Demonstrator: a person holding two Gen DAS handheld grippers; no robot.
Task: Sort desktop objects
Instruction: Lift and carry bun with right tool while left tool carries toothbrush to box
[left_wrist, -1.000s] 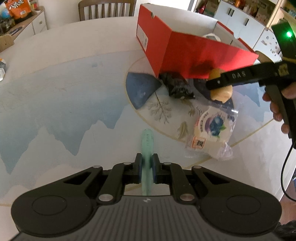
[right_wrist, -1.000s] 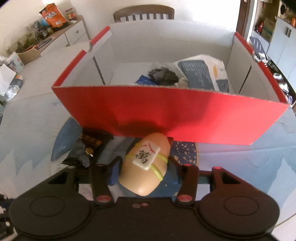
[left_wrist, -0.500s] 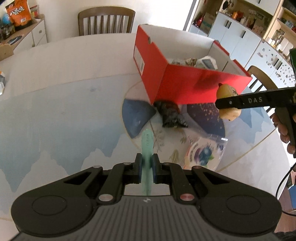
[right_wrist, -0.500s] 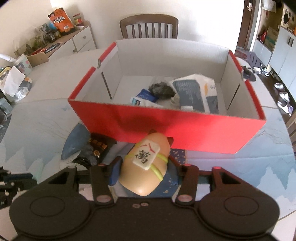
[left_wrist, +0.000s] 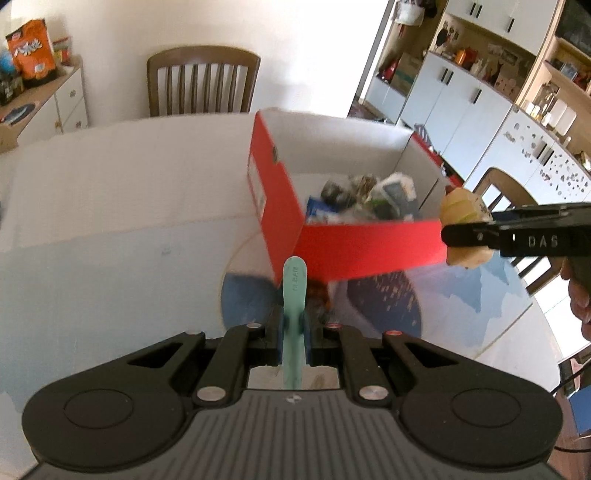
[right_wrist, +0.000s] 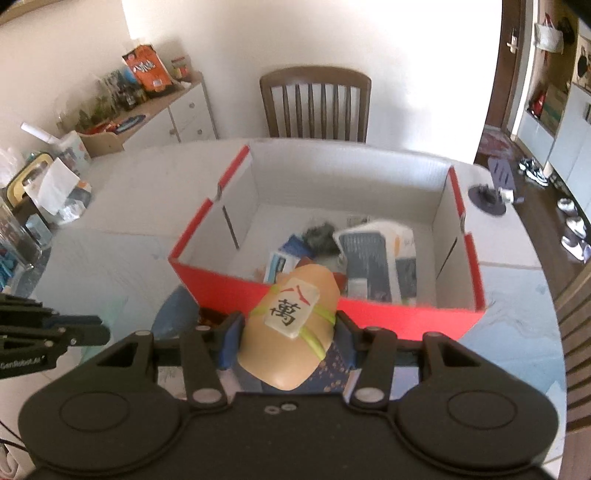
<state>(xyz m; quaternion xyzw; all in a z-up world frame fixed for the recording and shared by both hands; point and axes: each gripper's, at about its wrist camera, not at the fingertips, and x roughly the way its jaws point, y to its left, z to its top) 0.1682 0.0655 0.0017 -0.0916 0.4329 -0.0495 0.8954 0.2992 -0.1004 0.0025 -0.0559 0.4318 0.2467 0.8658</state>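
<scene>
Two things are mid-carry: the right hand-held gripper (right_wrist: 288, 334) clamps a tan mahjong toy (right_wrist: 291, 325) at the red box (right_wrist: 406, 314) front rim; the left hand-held gripper (left_wrist: 293, 328) pinches a green stick (left_wrist: 294, 295) short of it above the desk (left_wrist: 110, 221). Next, I'd judge, clear the rim and release.

Each camera sits behind its own jaws and looks forward along them, down at a slant over the counter (left_wrist: 110, 206).

The left wrist view looks from the left of the red box (left_wrist: 354, 251), close to its near left corner, and faces across the counter toward a chair (left_wrist: 203, 81) at the wall.

The right wrist view hangs above the box's (right_wrist: 406, 317) near long wall and looks down into it, with the same chair (right_wrist: 314, 103) beyond.

Both views share the box, its contents, the chair and the counter; each also catches the other gripper at its edge.
</scene>
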